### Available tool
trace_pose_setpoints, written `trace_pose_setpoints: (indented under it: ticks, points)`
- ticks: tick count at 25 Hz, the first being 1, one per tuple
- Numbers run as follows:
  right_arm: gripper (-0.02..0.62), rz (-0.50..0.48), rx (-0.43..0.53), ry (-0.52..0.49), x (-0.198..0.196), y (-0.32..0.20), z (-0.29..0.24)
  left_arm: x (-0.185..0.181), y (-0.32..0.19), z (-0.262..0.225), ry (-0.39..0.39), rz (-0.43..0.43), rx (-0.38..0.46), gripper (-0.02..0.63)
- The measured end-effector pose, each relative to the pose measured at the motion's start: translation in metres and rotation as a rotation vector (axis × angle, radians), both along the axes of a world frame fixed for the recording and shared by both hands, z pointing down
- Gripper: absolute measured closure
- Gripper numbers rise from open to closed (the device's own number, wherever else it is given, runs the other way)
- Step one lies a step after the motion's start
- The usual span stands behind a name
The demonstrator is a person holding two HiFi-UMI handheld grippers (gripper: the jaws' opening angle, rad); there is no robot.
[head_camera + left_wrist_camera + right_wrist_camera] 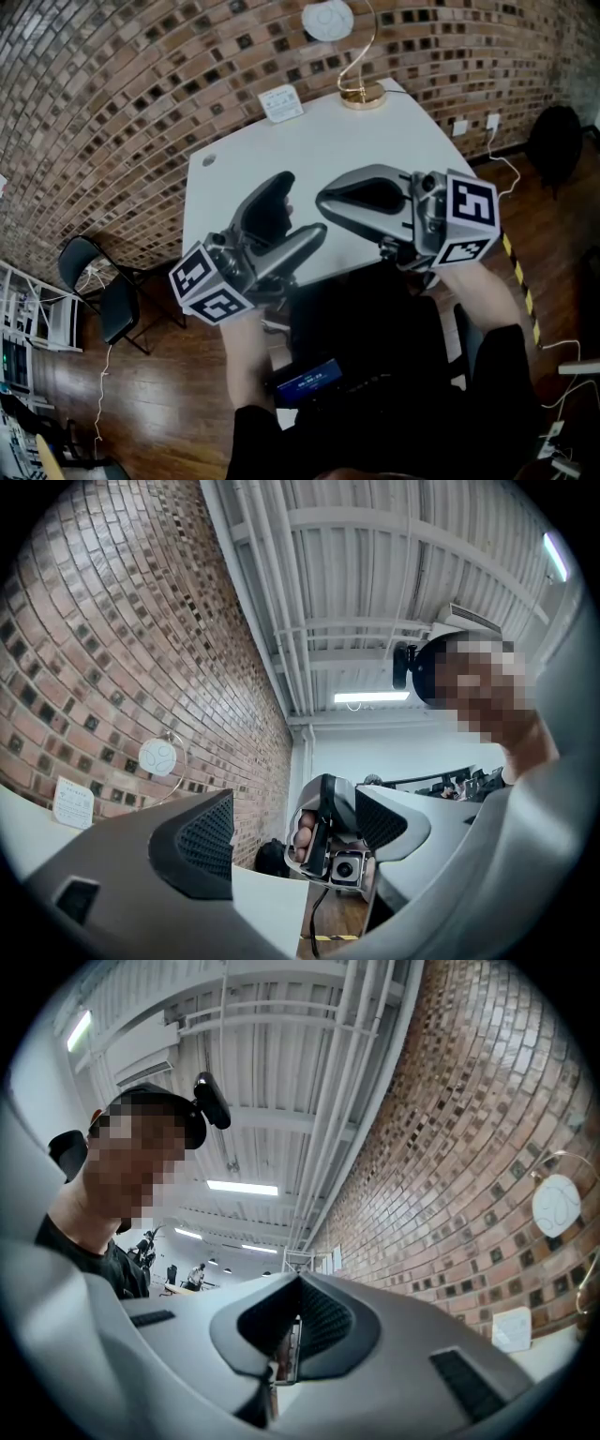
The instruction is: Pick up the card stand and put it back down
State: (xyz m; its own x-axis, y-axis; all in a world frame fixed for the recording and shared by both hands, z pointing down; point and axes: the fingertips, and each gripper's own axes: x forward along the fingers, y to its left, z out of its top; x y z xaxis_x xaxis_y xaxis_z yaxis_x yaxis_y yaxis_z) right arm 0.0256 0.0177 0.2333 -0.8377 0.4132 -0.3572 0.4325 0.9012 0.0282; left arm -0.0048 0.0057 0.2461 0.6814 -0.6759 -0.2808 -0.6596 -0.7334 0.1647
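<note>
The card stand [362, 95], a gold wire on a round gold base with a round white card [327, 19] on top, stands at the far edge of the white table [309, 150]. It also shows small by the brick wall as the card stand [157, 757] in the left gripper view, and as the card [556, 1206] in the right gripper view. My left gripper [302, 203] hangs over the table's near edge with its jaws wide apart and nothing between them. My right gripper [323, 199] is beside it, shut and empty. Both are far from the stand.
A small white square sign [280, 102] stands left of the card stand. A grey round cap [208, 159] sits near the table's left corner. A black chair [103, 291] stands on the wood floor at the left. The brick wall runs behind the table.
</note>
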Motion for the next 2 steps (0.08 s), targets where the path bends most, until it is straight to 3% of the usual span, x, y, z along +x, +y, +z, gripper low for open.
trace_pose_setpoints:
  ticks: [2]
  points:
    - [0.584, 0.004, 0.0, -0.01, 0.0001, -0.0008, -0.0013, 0.0003, -0.0004, 0.0013, 0.001, 0.0, -0.001, 0.209]
